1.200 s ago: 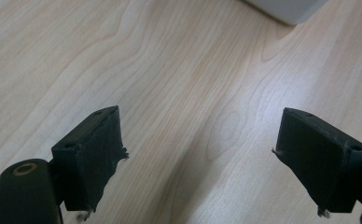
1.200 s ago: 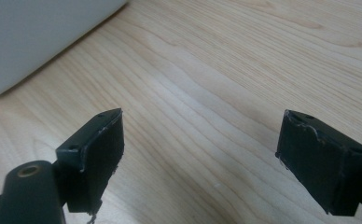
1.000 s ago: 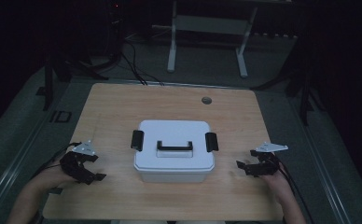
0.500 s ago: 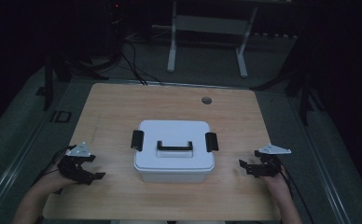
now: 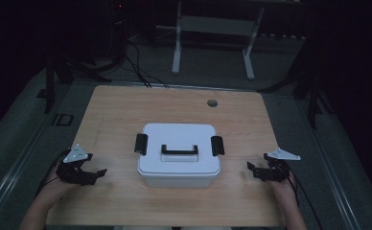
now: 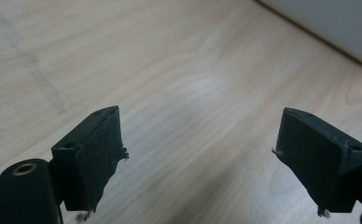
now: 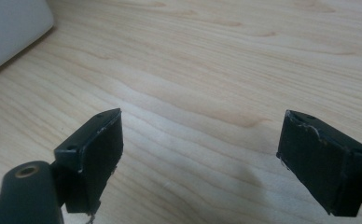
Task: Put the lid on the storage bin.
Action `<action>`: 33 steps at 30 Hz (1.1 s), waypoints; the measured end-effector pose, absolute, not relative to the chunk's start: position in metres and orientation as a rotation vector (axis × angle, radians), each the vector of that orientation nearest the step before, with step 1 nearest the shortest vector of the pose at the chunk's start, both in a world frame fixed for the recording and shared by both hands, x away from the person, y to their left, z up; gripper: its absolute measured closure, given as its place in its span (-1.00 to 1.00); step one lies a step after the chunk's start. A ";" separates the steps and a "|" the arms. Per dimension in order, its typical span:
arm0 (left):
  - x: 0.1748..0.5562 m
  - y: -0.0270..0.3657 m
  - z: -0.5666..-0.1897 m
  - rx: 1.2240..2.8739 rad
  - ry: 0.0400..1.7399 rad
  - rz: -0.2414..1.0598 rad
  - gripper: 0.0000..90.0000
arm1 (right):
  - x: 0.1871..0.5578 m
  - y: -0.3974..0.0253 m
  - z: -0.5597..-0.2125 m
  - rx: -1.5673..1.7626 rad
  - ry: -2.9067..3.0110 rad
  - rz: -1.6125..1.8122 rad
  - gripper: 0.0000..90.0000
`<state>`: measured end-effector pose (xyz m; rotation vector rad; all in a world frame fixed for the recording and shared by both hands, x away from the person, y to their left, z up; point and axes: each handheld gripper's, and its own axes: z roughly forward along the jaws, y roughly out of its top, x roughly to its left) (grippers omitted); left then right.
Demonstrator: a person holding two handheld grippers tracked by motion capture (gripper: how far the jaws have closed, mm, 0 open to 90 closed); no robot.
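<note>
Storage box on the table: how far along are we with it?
Nothing looks done: the white storage box has its lid on, both black side latches down. Left hand-held gripper and right hand-held gripper flank it, open and holding nothing. Unlatching and opening presumably remain.

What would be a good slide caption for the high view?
White lidded box centred on a wooden table, open left gripper and right gripper flanking it.

A light wooden table (image 5: 126, 115) with a visible grain carries a white lidded box (image 5: 179, 154) near its middle. The box has a black handle on top and a black latch at each end. A small round grommet (image 5: 212, 102) sits in the tabletop near the far edge.
</note>
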<state>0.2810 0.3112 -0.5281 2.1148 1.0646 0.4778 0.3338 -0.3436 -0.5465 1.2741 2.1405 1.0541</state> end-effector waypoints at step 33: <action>0.261 0.322 -0.545 1.759 1.311 0.816 -0.67 | 0.331 -0.355 -0.549 1.407 1.876 1.095 -0.70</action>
